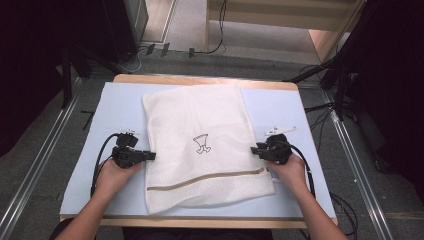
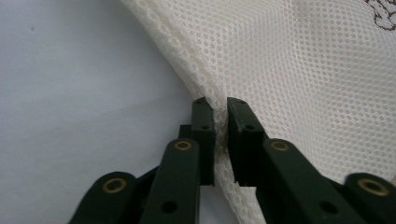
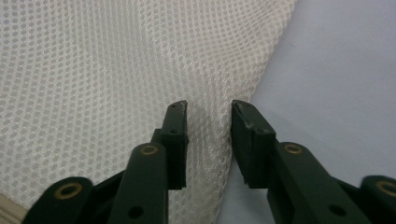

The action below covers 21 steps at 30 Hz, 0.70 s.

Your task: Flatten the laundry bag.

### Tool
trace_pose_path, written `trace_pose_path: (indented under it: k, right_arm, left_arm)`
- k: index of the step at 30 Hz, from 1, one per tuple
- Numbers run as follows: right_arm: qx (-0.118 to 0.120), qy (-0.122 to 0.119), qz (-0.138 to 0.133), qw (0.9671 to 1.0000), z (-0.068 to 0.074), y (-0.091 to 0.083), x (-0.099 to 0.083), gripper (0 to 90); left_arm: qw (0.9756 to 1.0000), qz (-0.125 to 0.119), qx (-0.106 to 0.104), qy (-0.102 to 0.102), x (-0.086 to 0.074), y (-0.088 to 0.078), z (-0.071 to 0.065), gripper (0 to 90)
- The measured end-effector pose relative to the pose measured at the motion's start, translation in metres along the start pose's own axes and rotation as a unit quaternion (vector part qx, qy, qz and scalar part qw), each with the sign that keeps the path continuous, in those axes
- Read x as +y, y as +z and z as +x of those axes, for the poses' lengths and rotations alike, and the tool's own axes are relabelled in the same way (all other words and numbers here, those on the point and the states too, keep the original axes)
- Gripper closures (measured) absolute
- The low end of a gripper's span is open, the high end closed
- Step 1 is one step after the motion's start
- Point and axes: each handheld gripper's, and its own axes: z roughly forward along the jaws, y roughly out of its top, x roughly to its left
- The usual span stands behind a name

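At the mesh bag's (image 1: 200,145) edges, left hand-held gripper (image 2: 221,109) pinches; right hand-held gripper (image 3: 209,112) stands spread, zipper half hidden.

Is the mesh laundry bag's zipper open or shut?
Shut: the zipper runs as one closed tan line across the mesh laundry bag, no gap showing.

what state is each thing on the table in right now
mesh laundry bag: lying flat on the table, both side edges between gripper jaws
zipper: closed along the bag's near end
left gripper: shut on the bag's left edge, mesh pinched between the pads
right gripper: jaws around the bag's right edge, a gap showing, not yet clamped
table: bare pale blue surface around the bag
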Motion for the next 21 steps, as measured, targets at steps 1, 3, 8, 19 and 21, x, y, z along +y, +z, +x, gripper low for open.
trace_pose_path:
  k: [1, 3, 8, 19, 21]
  right_arm:
    - [-0.003, 0.000, 0.001, 1.0000, 0.001, 0.000, 0.000, 72.1]
    - [-0.005, -0.002, 0.003, 1.0000, 0.003, 0.000, 0.001, 75.1]
    - [0.009, 0.022, 0.012, 0.9996, 0.004, 0.001, 0.004, 83.0]
    - [-0.006, 0.012, -0.003, 0.9999, 0.016, 0.011, 0.013, 82.0]
    - [-0.006, 0.018, -0.009, 0.9998, 0.013, 0.013, 0.014, 81.9]
  left_arm:
    - [1.0000, 0.000, -0.001, 0.000, 0.002, 0.000, 0.000, 85.2]
    - [1.0000, 0.003, 0.000, 0.003, 0.003, 0.000, 0.000, 85.8]
    - [0.9998, -0.010, 0.014, 0.002, 0.014, -0.002, 0.010, 86.1]
    - [0.9987, -0.043, 0.024, -0.014, 0.040, 0.001, 0.043, 85.8]
    - [0.9983, -0.049, 0.028, -0.014, 0.044, 0.004, 0.046, 85.5]
